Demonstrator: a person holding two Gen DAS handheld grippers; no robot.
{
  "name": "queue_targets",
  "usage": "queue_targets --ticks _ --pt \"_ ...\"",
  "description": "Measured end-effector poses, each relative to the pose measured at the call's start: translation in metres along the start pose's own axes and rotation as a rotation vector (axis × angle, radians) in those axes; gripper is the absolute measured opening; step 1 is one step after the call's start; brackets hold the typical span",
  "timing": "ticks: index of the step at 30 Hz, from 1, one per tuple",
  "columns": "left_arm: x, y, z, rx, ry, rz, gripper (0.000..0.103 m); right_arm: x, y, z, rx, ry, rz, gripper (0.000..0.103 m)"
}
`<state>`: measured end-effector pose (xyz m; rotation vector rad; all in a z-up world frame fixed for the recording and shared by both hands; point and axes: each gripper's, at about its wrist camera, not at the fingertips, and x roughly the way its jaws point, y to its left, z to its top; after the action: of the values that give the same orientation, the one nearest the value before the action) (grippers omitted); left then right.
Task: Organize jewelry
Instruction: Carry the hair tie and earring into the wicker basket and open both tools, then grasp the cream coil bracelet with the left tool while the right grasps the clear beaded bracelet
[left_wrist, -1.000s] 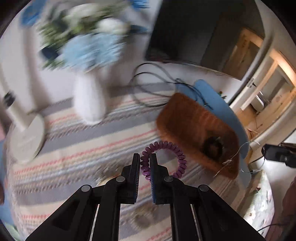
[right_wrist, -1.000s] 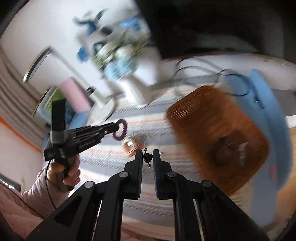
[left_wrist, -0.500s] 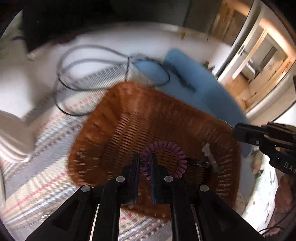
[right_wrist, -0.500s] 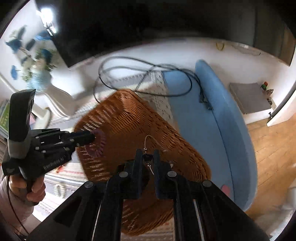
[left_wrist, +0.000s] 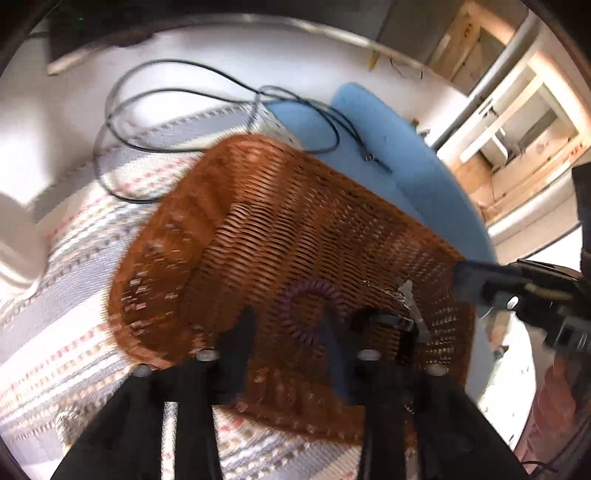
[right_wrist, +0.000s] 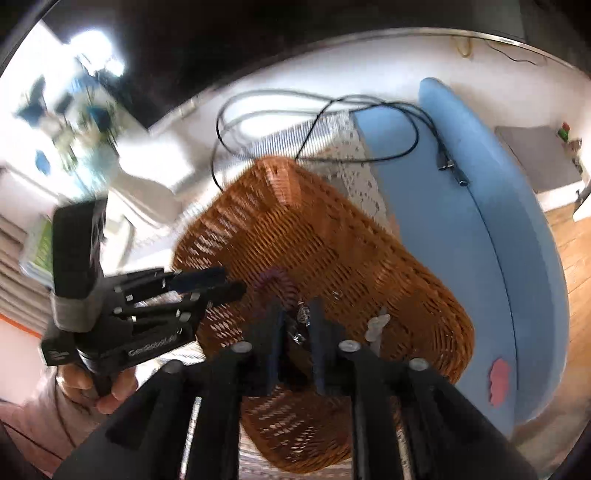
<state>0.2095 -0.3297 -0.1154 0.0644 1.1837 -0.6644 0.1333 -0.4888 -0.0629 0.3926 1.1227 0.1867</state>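
Observation:
A brown wicker basket (left_wrist: 295, 221) sits on a striped cloth; it also shows in the right wrist view (right_wrist: 332, 229). My left gripper (left_wrist: 290, 325) is open over the basket, and the purple spiral hair tie (left_wrist: 314, 295) lies loose between its fingers on the basket floor. The hair tie also shows in the right wrist view (right_wrist: 275, 286). My right gripper (right_wrist: 295, 317) is open above the basket, with a dark earring (right_wrist: 301, 321) between its fingers, free of them. A black ring (left_wrist: 388, 321) and a pale clip (left_wrist: 410, 295) lie in the basket.
A black cable (left_wrist: 221, 96) loops behind the basket on the white surface. A blue curved cushion (right_wrist: 461, 221) runs along the basket's right side. A white vase (left_wrist: 14, 243) stands at the left. The right gripper's body (left_wrist: 524, 291) enters the left wrist view from the right.
Both grippers moved over the basket and opened. The left let go of the purple hair tie, the right let go of the earring; both items dropped into the basket.

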Motion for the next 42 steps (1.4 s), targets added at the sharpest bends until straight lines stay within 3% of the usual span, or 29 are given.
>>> queue_targets --ticks 5,9,16,21,26,34,38,42 --pt "-0.060 0.021 -0.022 0.003 -0.092 0.051 0.042 -0.037 0.004 0.002 0.036 -0.084 0.015 0.036" --pt "-0.114 0.070 -0.049 -0.088 -0.151 0.096 0.042 -0.052 0.021 0.003 0.033 -0.116 0.046 0.036" --pt "-0.187 0.153 -0.100 -0.277 -0.230 0.191 0.042 -0.045 0.084 -0.003 -0.027 -0.111 0.125 0.036" --pt "-0.221 0.192 -0.135 -0.351 -0.259 0.233 0.042 -0.026 0.138 -0.014 -0.104 -0.078 0.163 0.036" --pt "-0.216 0.210 -0.157 -0.386 -0.225 0.229 0.042 0.014 0.183 -0.036 -0.168 0.012 0.159 0.036" --pt "-0.162 0.223 -0.186 -0.416 -0.106 0.111 0.042 0.123 0.226 -0.104 -0.256 0.262 0.061 0.036" --pt "-0.132 0.220 -0.178 -0.363 -0.073 0.057 0.042 0.150 0.227 -0.126 -0.232 0.304 0.031 0.036" --pt "-0.101 0.226 -0.169 -0.387 -0.032 0.049 0.041 0.162 0.228 -0.137 -0.248 0.294 -0.034 0.036"
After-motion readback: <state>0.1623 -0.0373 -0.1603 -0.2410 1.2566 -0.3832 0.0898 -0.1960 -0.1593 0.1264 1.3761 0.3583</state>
